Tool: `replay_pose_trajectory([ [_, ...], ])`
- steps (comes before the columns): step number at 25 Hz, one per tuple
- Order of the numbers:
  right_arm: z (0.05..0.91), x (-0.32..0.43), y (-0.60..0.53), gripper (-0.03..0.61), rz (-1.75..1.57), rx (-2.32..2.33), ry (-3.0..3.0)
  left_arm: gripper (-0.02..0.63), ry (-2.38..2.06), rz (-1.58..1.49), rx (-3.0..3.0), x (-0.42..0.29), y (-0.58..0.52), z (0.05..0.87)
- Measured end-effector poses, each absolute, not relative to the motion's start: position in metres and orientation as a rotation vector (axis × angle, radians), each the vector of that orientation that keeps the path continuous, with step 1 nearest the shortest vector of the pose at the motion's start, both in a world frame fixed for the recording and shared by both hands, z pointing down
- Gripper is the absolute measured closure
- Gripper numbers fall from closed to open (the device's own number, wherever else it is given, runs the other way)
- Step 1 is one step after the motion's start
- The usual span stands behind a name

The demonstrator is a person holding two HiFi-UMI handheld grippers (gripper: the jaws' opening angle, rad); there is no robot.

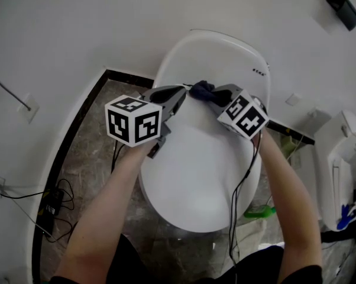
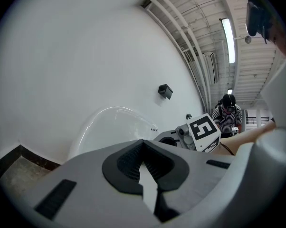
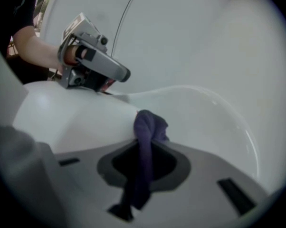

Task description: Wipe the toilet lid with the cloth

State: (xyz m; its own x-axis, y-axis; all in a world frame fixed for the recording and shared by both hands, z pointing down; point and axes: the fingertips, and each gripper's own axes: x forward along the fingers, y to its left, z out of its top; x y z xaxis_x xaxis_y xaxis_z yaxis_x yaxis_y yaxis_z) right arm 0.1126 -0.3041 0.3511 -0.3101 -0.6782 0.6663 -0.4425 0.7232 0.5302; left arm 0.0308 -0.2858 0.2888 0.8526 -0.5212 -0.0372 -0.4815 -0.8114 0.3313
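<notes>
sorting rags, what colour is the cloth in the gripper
Dark purple cloth, clearest in the right gripper view.

Head view: overhead, steeply down on toilet lid (image 1: pixel 201 158). Left gripper view: low, close over lid, faces wall (image 2: pixel 86 56), catches right gripper (image 2: pixel 174 139). Right gripper view: low, close, faces left gripper (image 3: pixel 121 75). All share lid.

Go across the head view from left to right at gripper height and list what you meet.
white wall plate → left gripper → cloth → right gripper, which pinches that cloth in its fingers → white unit at the right edge
</notes>
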Motion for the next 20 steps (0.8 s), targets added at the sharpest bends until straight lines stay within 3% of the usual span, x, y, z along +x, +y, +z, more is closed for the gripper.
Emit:
replay_pose_trajectory([
  [20,0.349,0.095,-0.258,0.511,-0.298,0.821,-2.059,0.6,-0.762,-0.172,2.707,0.031,-0.287,0.289],
])
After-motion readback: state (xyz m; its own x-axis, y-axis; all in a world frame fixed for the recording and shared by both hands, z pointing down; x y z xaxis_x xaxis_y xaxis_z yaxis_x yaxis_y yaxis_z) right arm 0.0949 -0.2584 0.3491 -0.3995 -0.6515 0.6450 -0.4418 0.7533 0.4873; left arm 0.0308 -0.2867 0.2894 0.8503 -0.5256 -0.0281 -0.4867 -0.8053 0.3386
